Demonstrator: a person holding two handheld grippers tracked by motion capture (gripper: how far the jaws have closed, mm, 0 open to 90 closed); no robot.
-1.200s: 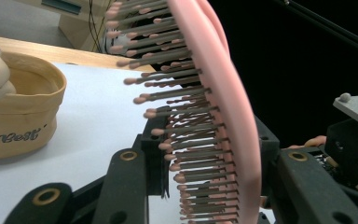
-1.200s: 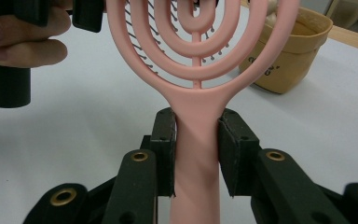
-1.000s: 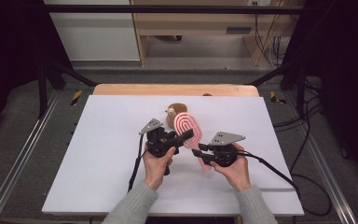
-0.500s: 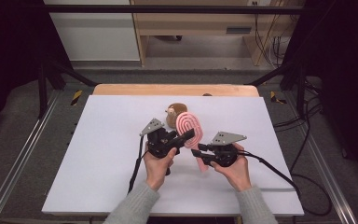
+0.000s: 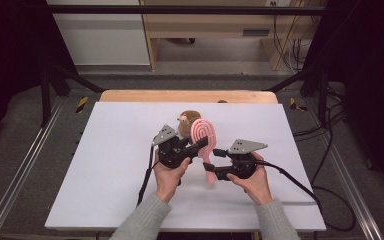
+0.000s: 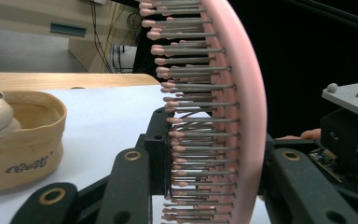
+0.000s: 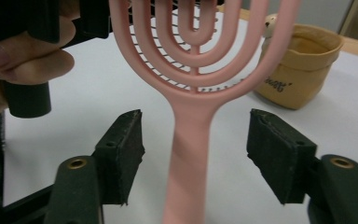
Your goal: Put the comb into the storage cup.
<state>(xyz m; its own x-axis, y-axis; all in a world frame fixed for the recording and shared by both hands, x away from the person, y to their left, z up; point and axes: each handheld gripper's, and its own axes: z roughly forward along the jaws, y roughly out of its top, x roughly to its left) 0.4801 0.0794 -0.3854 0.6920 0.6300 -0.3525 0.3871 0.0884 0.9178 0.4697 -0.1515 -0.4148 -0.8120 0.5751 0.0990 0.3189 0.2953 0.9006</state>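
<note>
A pink hairbrush (image 5: 203, 134) with a looped open head is held upright over the white table (image 5: 110, 165). My left gripper (image 5: 200, 145) is shut on the brush's head, with its jaws pressing across the bristles and the back (image 6: 233, 93). My right gripper (image 5: 211, 167) is open, and its jaws have just been opening. The brush's handle (image 7: 189, 154) stands between the right pads (image 7: 126, 144) with a gap on each side. In the left gripper view, the left gripper (image 6: 209, 163) clamps the brush low on its head.
A tan fabric pouch (image 5: 187, 120) with a small bear figure on its rim stands just behind the brush, also in the left gripper view (image 6: 23, 140) and the right gripper view (image 7: 298, 70). A wooden strip (image 5: 180, 96) runs along the table's far edge.
The right gripper's jaws have spread apart off the brush handle. Both hands and the brush have stayed in place.
</note>
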